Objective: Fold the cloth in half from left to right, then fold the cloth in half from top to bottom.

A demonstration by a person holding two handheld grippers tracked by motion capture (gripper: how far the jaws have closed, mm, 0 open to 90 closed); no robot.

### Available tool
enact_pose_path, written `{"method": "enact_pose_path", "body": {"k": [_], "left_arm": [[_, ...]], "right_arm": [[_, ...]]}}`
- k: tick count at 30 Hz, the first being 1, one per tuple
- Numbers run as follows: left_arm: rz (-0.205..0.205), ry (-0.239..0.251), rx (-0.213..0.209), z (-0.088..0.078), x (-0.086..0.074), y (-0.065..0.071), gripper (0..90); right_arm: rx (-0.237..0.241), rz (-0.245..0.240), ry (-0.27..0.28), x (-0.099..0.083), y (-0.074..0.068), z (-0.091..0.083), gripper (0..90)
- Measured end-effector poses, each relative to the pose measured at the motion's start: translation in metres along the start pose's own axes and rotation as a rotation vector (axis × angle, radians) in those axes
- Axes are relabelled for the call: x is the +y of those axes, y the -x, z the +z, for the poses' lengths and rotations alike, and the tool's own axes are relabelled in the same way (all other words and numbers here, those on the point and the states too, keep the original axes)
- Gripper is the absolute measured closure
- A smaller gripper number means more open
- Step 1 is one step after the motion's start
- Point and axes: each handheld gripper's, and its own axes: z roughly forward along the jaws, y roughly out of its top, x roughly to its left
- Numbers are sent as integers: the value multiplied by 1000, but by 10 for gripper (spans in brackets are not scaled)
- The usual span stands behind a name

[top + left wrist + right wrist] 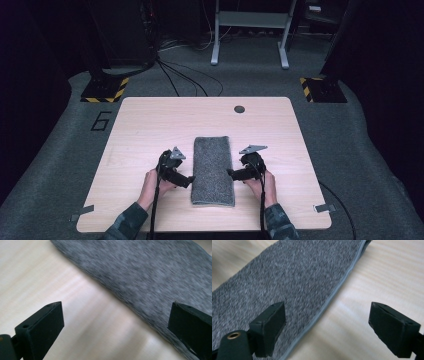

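Towel (213, 170), folded into a long grey strip, is lying mid-table (150, 125) while the left gripper (189, 181) and right gripper (231, 173) are flanking its long edges, jaws released and empty, so the next fold probably calls for pinching an edge.

— How are the hands sitting?
— Both forearms are reaching in from the near edge, each hand gripping its tool, tips pointing inward toward one another.
— And the jaws?
— The left gripper (189, 179) is standing wide apart, clasping nothing; the right gripper (231, 173) is gaping likewise.
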Motion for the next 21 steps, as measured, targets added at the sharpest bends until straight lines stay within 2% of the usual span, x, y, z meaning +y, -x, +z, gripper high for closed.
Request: {"method": "enact_pose_path", "body": {"k": [1, 4, 6, 12, 16, 18, 21], "left_arm": [[-18, 11, -8, 1, 3, -5, 2], [-31, 28, 4, 4, 11, -15, 1], [-25, 43, 25, 6, 20, -23, 0], [-48, 65, 41, 13, 37, -40, 0], [-47, 39, 52, 20, 47, -49, 1], [-39, 45, 76, 24, 52, -52, 2], [-40, 34, 69, 29, 58, -56, 2]], "right_arm": [[-3, -19, 4, 4, 3, 1, 132], [0, -25, 1, 15, 7, 4, 127], [8, -27, 2, 23, 11, 9, 122], [6, -13, 6, 38, 24, 18, 114], [-10, -11, 5, 49, 33, 24, 124], [-13, -4, 3, 56, 36, 28, 131], [-25, 7, -5, 65, 39, 34, 139]]}}
